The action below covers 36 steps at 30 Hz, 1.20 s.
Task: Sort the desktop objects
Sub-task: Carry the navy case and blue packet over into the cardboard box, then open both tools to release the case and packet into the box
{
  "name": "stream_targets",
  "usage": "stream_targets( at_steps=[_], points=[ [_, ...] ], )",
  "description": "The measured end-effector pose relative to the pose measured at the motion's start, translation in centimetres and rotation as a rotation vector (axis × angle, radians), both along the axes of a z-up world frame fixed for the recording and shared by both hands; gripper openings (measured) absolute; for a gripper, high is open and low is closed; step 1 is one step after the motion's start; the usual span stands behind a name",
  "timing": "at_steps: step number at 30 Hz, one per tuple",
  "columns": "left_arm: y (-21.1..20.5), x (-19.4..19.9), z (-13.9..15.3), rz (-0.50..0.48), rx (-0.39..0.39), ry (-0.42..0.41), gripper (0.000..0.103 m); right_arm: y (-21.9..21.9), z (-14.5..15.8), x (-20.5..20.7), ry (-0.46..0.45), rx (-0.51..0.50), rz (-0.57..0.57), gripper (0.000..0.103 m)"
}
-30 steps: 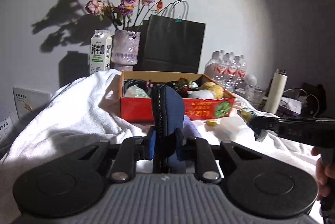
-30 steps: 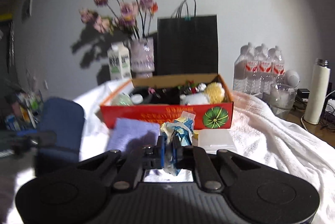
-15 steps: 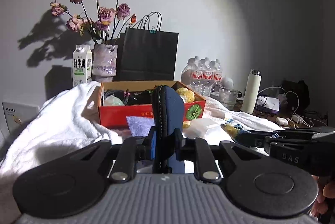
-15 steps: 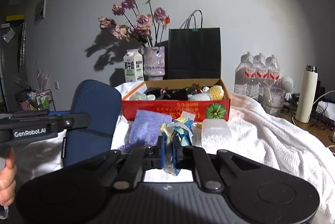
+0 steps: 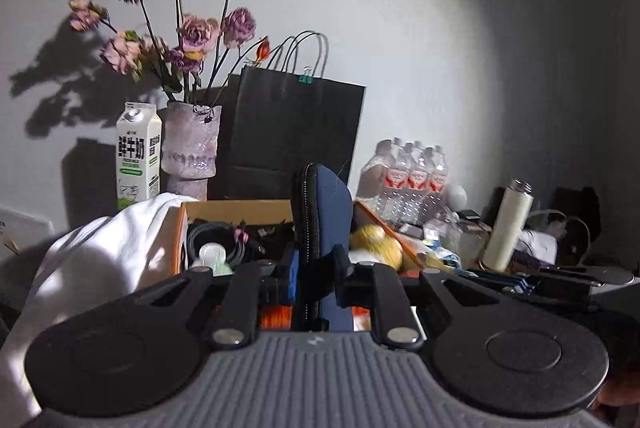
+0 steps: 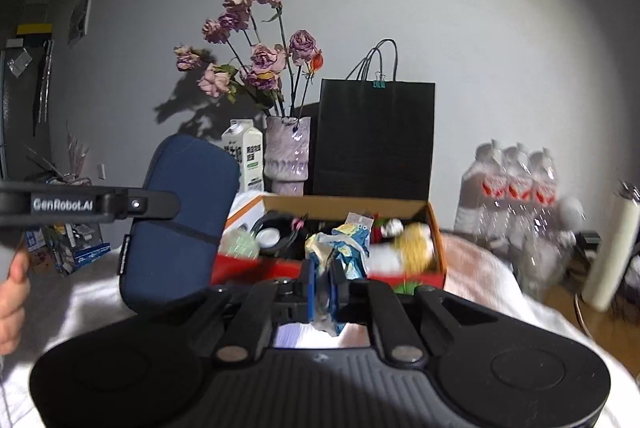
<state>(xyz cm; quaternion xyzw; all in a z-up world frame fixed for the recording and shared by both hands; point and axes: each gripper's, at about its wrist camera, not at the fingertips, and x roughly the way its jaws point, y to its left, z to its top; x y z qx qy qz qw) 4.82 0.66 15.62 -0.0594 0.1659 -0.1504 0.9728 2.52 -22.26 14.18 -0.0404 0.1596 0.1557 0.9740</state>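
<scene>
My left gripper (image 5: 316,268) is shut on a dark blue zip pouch (image 5: 322,224), held upright just in front of the red cardboard box (image 5: 180,240). From the right wrist view the pouch (image 6: 180,220) hangs at the left, beside the box (image 6: 256,268). My right gripper (image 6: 325,282) is shut on a crumpled blue and yellow snack wrapper (image 6: 340,252), held in front of the box. The box holds a black cable coil (image 5: 216,236), a yellow ball (image 5: 378,248) and other small items.
A milk carton (image 5: 138,156), a vase of dried roses (image 5: 192,148) and a black paper bag (image 5: 292,132) stand behind the box. Water bottles (image 6: 516,184) and a white flask (image 5: 508,228) are at the right. A white towel (image 5: 100,260) covers the table.
Both grippers have moved forward and up toward the box with their loads; the box now looms closer and the purple cloth and white container have dropped out of sight.
</scene>
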Motion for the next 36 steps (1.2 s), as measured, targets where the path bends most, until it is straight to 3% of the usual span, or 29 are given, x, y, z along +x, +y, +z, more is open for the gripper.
stream_targets(
  at_steps=[4, 8, 13, 16, 19, 20, 22, 24, 26, 27, 29, 32, 36],
  points=[
    [0.0, 7.6, 1.4, -0.024, -0.016, 0.102, 0.017, 1.6, 2.1, 6.8, -0.004, -0.065, 0.026, 0.006],
    [-0.1, 15.7, 1.0, -0.031, -0.075, 0.231, 0.017, 3.5, 1.8, 15.4, 0.119, -0.114, 0.043, 0.007],
    [0.8, 24.3, -3.3, -0.005, -0.119, 0.416, 0.017, 4.7, -1.7, 24.7, 0.339, -0.095, 0.043, 0.007],
    [1.2, 27.1, -6.6, 0.044, -0.127, 0.515, 0.018, 5.4, -3.8, 27.3, 0.395, -0.073, 0.051, 0.007],
    [1.0, 28.1, -8.1, 0.062, -0.074, 0.535, 0.027, 6.0, -5.5, 29.4, 0.454, -0.094, 0.056, 0.009],
    [1.0, 28.1, -8.1, 0.081, -0.055, 0.533, 0.03, 6.0, -6.2, 30.1, 0.497, -0.085, 0.057, 0.016],
    [1.2, 28.0, -7.6, 0.056, -0.045, 0.521, 0.06, 5.8, -7.1, 30.9, 0.556, -0.058, 0.057, 0.025],
    [1.2, 27.2, -6.2, 0.047, -0.018, 0.471, 0.078, 5.1, -6.7, 30.5, 0.533, -0.019, 0.069, 0.03],
    [1.1, 26.4, -4.7, 0.061, 0.05, 0.417, 0.091, 3.9, -6.1, 29.8, 0.504, 0.018, 0.059, 0.063],
    [1.1, 26.1, -4.2, 0.083, 0.086, 0.396, 0.096, 3.3, -5.5, 29.4, 0.478, 0.028, 0.031, 0.068],
    [1.1, 25.7, -3.6, 0.142, 0.133, 0.373, 0.101, 2.2, -4.3, 28.6, 0.442, 0.053, -0.002, 0.07],
    [1.2, 25.0, -3.6, 0.199, 0.149, 0.416, 0.103, 0.9, -2.8, 27.7, 0.418, 0.082, -0.063, 0.073],
    [0.8, 23.0, -3.5, 0.23, 0.204, 0.412, 0.103, 0.4, -1.4, 26.2, 0.408, 0.01, -0.161, 0.081]
  ],
)
